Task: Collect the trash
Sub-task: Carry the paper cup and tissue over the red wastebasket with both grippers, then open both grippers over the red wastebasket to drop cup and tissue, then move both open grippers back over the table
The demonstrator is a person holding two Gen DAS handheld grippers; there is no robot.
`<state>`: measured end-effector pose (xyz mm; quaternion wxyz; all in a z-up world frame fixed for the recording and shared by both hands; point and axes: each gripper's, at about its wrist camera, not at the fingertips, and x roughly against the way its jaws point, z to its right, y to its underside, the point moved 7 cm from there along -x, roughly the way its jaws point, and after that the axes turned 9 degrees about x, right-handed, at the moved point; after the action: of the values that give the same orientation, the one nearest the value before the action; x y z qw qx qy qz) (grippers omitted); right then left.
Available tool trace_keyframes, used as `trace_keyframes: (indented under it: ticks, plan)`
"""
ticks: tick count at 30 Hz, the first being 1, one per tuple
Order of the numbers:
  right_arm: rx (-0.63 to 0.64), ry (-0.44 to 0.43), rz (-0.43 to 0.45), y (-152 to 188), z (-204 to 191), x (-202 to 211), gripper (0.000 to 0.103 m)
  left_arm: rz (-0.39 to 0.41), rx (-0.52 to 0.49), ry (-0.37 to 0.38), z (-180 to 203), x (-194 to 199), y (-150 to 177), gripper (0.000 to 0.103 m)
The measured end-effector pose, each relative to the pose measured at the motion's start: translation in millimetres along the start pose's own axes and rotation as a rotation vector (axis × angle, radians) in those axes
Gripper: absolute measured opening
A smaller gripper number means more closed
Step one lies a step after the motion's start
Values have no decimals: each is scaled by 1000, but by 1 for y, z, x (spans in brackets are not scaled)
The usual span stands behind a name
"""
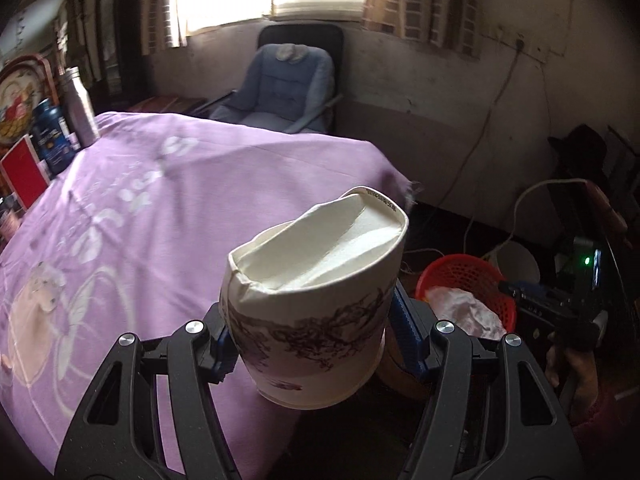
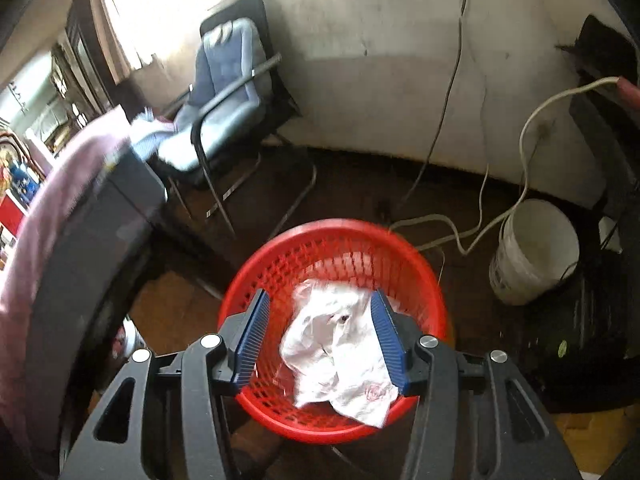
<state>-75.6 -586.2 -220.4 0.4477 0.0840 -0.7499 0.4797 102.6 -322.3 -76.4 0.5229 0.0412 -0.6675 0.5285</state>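
While the left gripper [image 1: 308, 344] grips a crushed paper cup [image 1: 316, 300], the right gripper [image 2: 320, 340] gapes over the red basket [image 2: 248, 280].

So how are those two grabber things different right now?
The left gripper is clamped on a crushed paper cup above the purple-clothed table; the right gripper is open and empty, hanging over the red basket where white plastic lies. Both have black arms and blue pads.
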Motion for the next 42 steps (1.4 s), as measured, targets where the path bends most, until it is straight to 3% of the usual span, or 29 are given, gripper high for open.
trace_keyframes:
  ticks: [4,13,16,18,21,35,39,42]
  plan:
    - [-52,9,80,-14,22,21,63,-33,-77,41,42,-19,4,63]
    - [-132,20,163,-24,56,50,63,-162,-226,200,153,-72,21,63]
    - [-158,7,173,-22,66,57,63,-174,-256,226,178,-78,21,66]
    - [-166,-5,178,-21,66,58,64,-166,-257,235,185,-76,18,79]
    - [-162,-23,185,-21,61,59,64,-126,-255,215,182,-67,13,88]
    - [-80,-89,225,-33,15,81,68,-48,-118,81,101,-32,-7,94]
    - [-39,-99,245,-38,-7,94,75,-21,-57,62,74,-15,-14,94]
    - [-12,-110,264,-40,-22,107,85,6,-18,45,56,-1,-17,94]
